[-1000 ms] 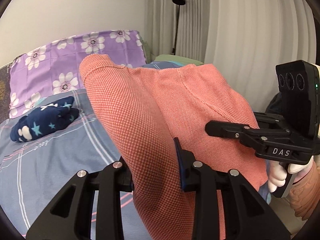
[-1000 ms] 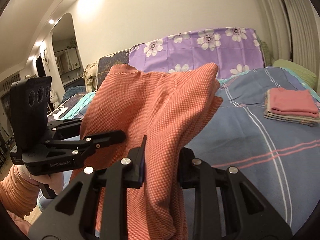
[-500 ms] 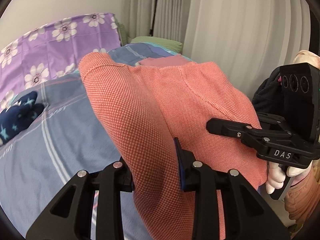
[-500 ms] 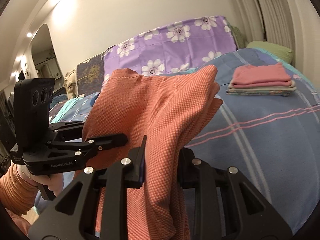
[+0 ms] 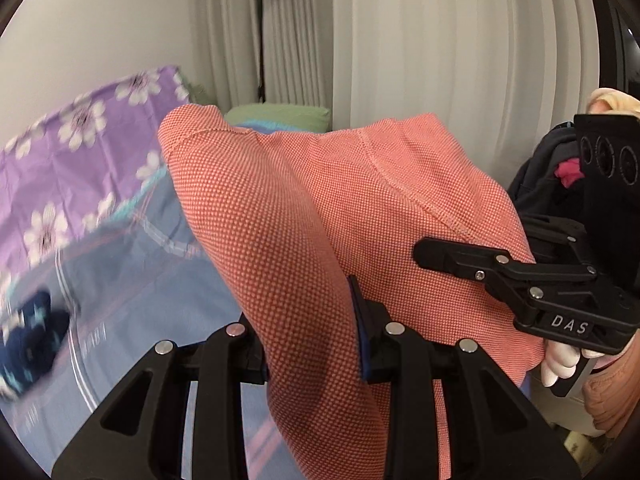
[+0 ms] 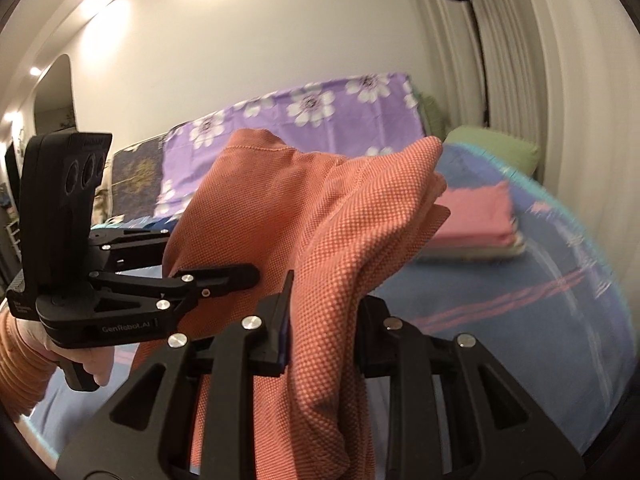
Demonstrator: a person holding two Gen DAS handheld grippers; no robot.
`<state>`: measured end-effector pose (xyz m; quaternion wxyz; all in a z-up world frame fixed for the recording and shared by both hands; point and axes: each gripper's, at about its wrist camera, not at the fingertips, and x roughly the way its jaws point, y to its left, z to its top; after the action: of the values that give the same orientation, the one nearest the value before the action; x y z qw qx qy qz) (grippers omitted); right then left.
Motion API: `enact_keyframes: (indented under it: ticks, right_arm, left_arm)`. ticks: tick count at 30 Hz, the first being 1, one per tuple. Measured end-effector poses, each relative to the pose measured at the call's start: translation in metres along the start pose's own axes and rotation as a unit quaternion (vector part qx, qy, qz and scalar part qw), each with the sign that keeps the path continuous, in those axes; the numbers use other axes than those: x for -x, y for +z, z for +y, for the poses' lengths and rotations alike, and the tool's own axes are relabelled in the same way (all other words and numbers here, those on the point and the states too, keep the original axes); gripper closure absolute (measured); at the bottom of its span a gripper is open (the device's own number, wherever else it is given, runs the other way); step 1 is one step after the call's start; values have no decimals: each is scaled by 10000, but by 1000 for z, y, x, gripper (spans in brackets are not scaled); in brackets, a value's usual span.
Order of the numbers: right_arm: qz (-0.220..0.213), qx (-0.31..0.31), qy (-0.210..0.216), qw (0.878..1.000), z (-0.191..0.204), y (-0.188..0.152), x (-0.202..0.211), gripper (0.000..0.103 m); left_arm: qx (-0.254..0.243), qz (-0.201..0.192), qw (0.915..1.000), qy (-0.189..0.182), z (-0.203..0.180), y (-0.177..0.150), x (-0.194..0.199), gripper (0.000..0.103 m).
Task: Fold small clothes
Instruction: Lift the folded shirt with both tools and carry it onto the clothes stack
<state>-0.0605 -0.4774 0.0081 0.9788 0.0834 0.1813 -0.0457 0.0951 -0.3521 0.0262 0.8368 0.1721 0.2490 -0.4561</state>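
An orange-red knit garment (image 5: 320, 216) hangs in the air between my two grippers, above the bed. My left gripper (image 5: 312, 344) is shut on one part of it. My right gripper (image 6: 324, 332) is shut on another part of the same garment (image 6: 320, 216). The right gripper also shows at the right of the left wrist view (image 5: 500, 268), and the left gripper at the left of the right wrist view (image 6: 208, 276). The cloth drapes down past both sets of jaws.
A blue striped bedsheet (image 6: 520, 320) lies below. A stack of folded clothes with a pink one on top (image 6: 476, 220) sits on it. A dark blue star-print garment (image 5: 28, 340) lies at the left. Purple flowered cover (image 5: 60, 160), green pillow (image 5: 280, 116) and curtains stand behind.
Both grippers have swung right across the bed with the garment still held. The folded stack has come closer in the right view; the blue garment slid to the left view's edge.
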Motion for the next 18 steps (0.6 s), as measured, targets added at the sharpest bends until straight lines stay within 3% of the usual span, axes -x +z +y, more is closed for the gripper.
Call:
enact_keyframes:
  ticks: [10,18]
  right_arm:
    - [-304,-139,-678,9971,-76,95,-48,79]
    - [-284,-156,-1167,9926,-124,147,-97,79]
  left_arm:
    - [-214,-245,9995,55,25,114,-74,72]
    - [-381,-219,9986,290,39,174,-135,72]
